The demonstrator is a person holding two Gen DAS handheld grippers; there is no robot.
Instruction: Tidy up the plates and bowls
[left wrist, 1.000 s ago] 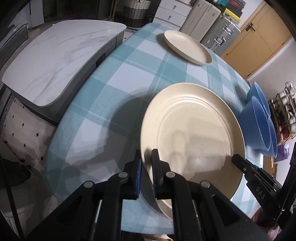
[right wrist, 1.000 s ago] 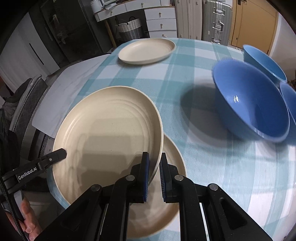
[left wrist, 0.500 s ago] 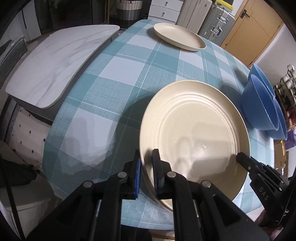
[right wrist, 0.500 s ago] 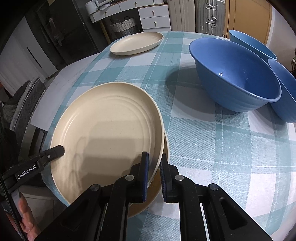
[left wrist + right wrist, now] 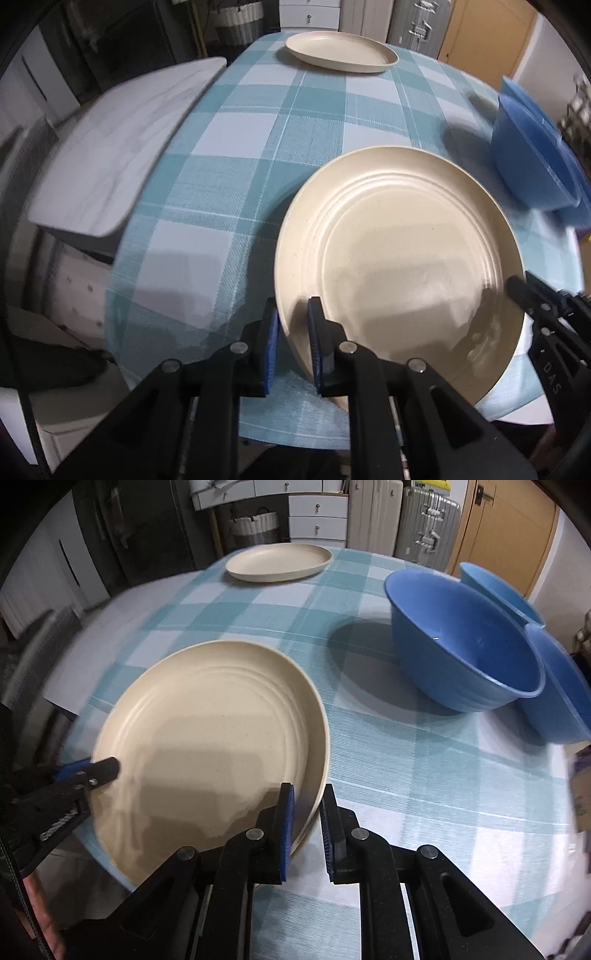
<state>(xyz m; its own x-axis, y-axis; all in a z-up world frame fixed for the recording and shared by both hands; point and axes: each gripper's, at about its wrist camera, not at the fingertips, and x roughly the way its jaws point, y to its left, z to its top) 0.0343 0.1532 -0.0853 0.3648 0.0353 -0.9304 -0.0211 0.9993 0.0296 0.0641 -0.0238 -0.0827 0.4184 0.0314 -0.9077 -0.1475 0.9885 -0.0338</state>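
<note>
- Left gripper: fingers straddle the near rim of the cream plate, just opening, pads clear.
- Right gripper: fingers released astride the opposite rim.
- Plate rests on the bench, beside blue bowls.

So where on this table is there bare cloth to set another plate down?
The widest free patch is the checked cloth between the far plate and the near plate. There is also room along the cloth's left side beside the white board. The right is crowded with three blue bowls.
</note>
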